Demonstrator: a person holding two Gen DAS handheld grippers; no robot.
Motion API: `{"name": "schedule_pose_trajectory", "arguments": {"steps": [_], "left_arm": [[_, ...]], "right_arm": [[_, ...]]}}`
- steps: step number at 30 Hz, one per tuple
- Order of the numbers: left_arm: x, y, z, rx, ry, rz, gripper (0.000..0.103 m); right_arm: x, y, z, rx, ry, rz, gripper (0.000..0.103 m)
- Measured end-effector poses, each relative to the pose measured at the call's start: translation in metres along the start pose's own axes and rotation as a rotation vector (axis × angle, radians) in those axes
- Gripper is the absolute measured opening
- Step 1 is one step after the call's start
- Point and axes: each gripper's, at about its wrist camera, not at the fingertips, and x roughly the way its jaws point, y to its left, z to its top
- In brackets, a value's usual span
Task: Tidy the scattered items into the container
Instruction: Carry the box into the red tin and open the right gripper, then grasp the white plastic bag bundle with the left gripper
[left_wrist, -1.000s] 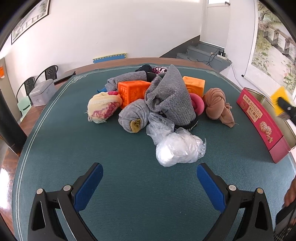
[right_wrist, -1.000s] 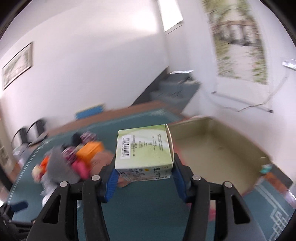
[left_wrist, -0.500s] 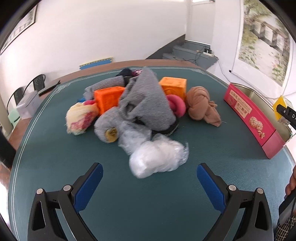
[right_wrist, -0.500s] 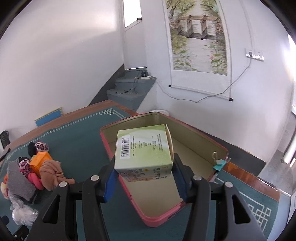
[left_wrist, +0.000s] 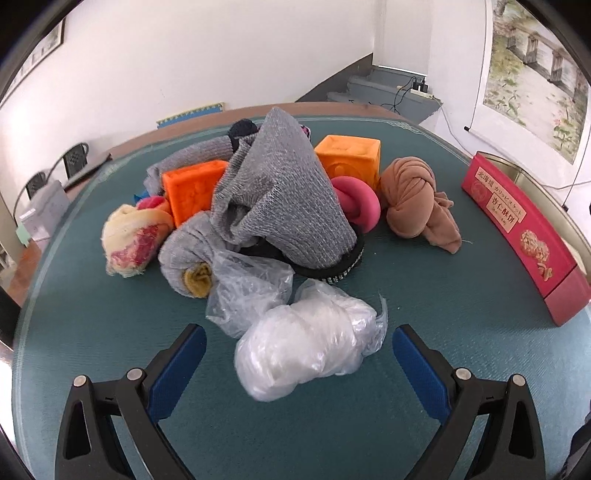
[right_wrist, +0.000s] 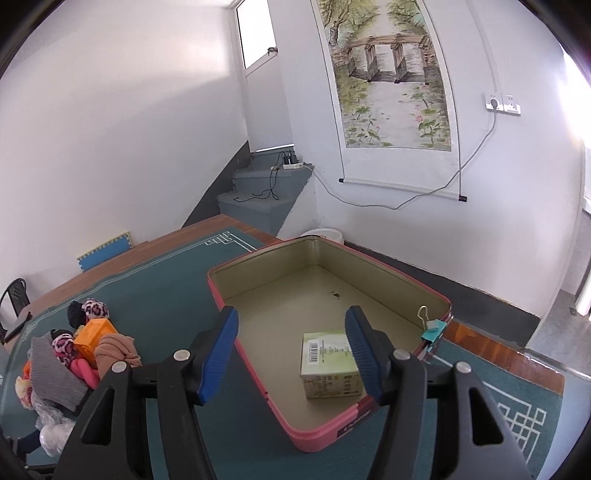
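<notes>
Though unseen leftward, box (right_wrist: 330, 363) in tin (right_wrist: 373, 265)

A green mat (left_wrist: 110, 332) is covering the wooden bench (right_wrist: 517, 362). On the far wall a scroll painting (right_wrist: 388, 74) is hanging, with a cable (right_wrist: 476, 147) trailing down from a wall socket (right_wrist: 502, 102). Grey stairs (right_wrist: 266, 184) are rising in the corner, a power strip (right_wrist: 291, 165) lying on one step. Black chairs (left_wrist: 74, 158) are standing far left.
</notes>
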Motion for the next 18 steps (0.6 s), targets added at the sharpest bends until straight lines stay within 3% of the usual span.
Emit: {"name": "schedule_pose_trajectory", "arguments": {"steps": [1, 4, 15, 18], "left_arm": [[0.0026, 0.0003, 0.0, -0.003, 0.013, -0.007, 0.084], [0.004, -0.0009, -0.0007, 0.0, 0.017, -0.009, 0.076], [0.0029, -0.0052, -0.0019, 0.011, 0.007, 0.009, 0.063], [0.0026, -0.006, -0.0019, 0.014, 0.004, 0.01, 0.055]], "right_arm": [[-0.0005, 0.0005, -0.0001, -0.001, -0.002, 0.003, 0.064], [-0.0013, 0.0019, -0.0007, -0.004, -0.004, 0.016, 0.064], [-0.0004, 0.0065, -0.0034, -0.025, 0.002, 0.046, 0.064], [0.0, 0.0064, -0.0035, -0.028, 0.002, 0.047, 0.064]]}}
